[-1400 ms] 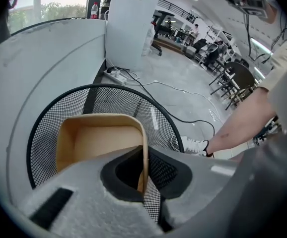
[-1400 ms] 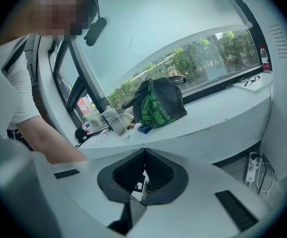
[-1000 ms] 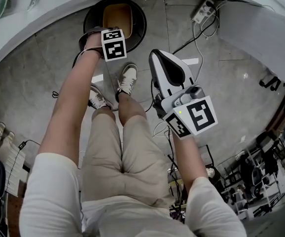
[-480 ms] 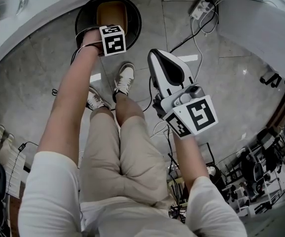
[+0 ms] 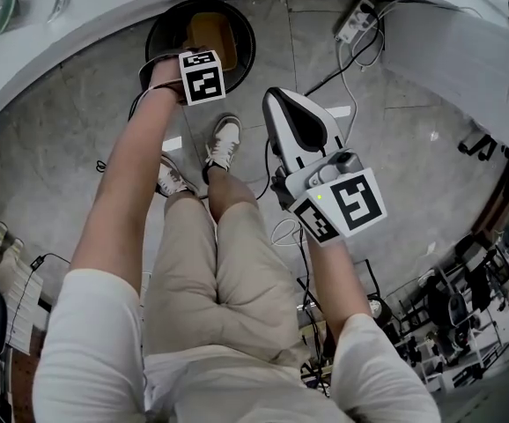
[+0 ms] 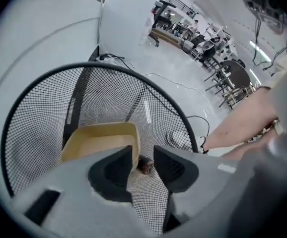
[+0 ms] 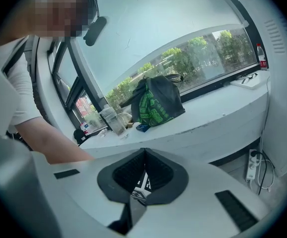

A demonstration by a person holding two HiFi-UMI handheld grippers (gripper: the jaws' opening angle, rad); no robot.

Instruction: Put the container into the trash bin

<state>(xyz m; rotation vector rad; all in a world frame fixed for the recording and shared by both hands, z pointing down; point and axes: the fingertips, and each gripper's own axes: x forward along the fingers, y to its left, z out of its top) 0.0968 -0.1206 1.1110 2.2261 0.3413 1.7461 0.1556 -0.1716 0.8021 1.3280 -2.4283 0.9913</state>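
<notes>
Basically the release step. My left gripper (image 6: 142, 152) pointed steeply down into the trash bin (image 6: 39, 118), jaws opening, with nothing pinched between the pads. The container (image 6: 101, 140), tan and open-topped, lay inside the bin below the jaws and off to one side. Its near corner was hidden behind one pad (image 6: 114, 170), so I couldn't tell if that pad was clear of its rim. Through the gap between the jaws I saw only mesh floor and a small dark scrap (image 6: 144, 166). My right gripper (image 7: 144, 167) was clenched on nothing, well apart from the left one and the bin, aimed at the counter (image 7: 208, 113).

My read on doing it well:
- Let the jaws reach full spread before any move, so no pad drags the container's wall.
- Back out along the gripper's own line, not sideways. The bin's rim ringed the jaws all round and the mesh could snag.
- Check the container sat fully under the rim before calling it done.
- The right gripper had no job here and was best parked.
</notes>
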